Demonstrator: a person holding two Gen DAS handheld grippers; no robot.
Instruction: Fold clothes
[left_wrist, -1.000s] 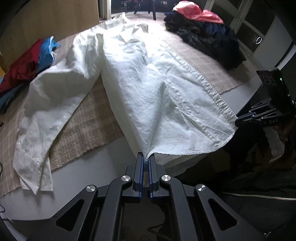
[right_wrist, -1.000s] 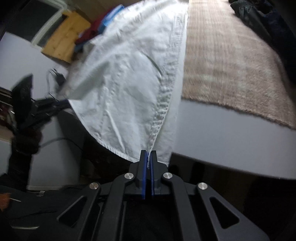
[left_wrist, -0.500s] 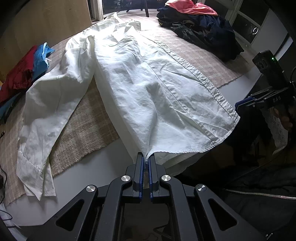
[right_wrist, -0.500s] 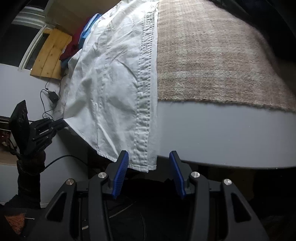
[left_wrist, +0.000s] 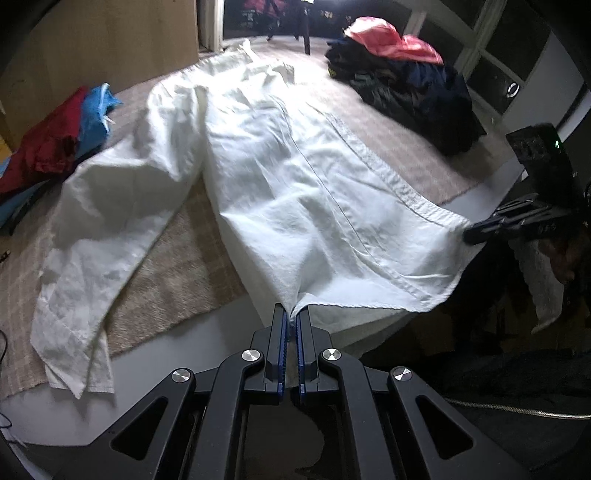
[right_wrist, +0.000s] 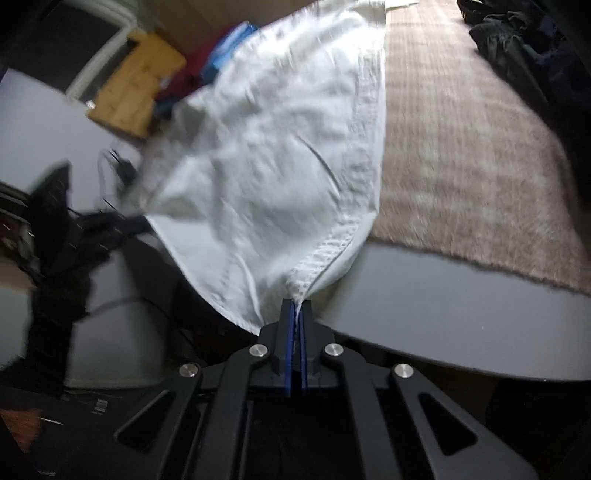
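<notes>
A crumpled white cotton button-up shirt lies lengthwise on a beige woven plaid cloth that covers most of a grey desk, its collar at the far end and its hem hanging past the near edge. The left gripper has its jaws pressed together on the hem at the shirt's left bottom corner, the fabric drawn into a small peak between the blue pads. The right gripper pinches the other bottom corner at the stitched front placket — its jaws are likewise closed on the cloth, which is lifted clear of the desk edge and blurred. One long sleeve is spread out to the left across the plaid cloth. A pile of dark clothes topped by a pink garment sits at the far right of the desk, well apart from the shirt, and red and blue folded garments lie at the far left.
</notes>
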